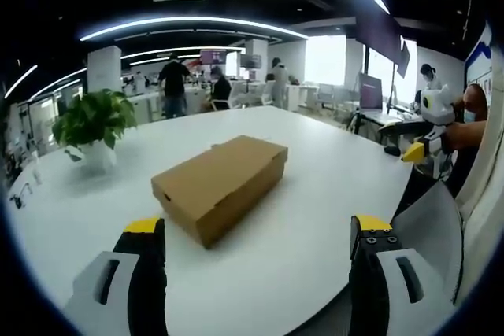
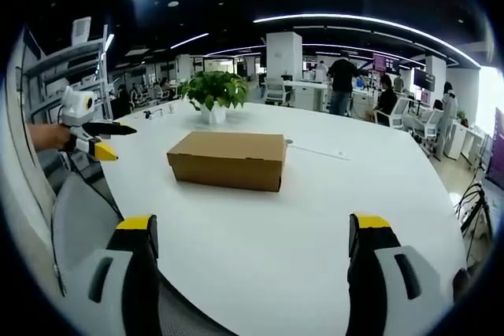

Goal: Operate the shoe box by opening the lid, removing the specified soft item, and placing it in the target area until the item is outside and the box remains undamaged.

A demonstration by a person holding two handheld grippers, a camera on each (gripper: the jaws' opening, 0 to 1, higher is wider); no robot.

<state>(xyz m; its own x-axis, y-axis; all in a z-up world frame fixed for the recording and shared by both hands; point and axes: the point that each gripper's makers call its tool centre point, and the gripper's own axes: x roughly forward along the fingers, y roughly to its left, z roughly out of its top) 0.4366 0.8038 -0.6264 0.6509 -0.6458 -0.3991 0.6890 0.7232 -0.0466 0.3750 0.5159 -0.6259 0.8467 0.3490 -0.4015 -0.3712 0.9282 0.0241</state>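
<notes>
A closed brown cardboard shoe box (image 1: 220, 185) lies on the white table (image 1: 323, 186), its lid down. In the left gripper view my left gripper (image 1: 256, 230) stands open in front of the box, short of touching it, with nothing between the jaws. My right gripper (image 1: 425, 145) is held by a hand at the table's right edge. In the right gripper view the same box (image 2: 228, 160) rests mid-table (image 2: 354, 194), and my right gripper (image 2: 253, 226) is open and apart from it. The left gripper (image 2: 88, 133) hovers at the left edge. What the box holds is hidden.
A potted green plant (image 1: 94, 120) (image 2: 213, 88) stands on the table behind the box. A grey chair back (image 1: 433, 222) (image 2: 79, 214) sits close to the table's edge. People and desks fill the office beyond.
</notes>
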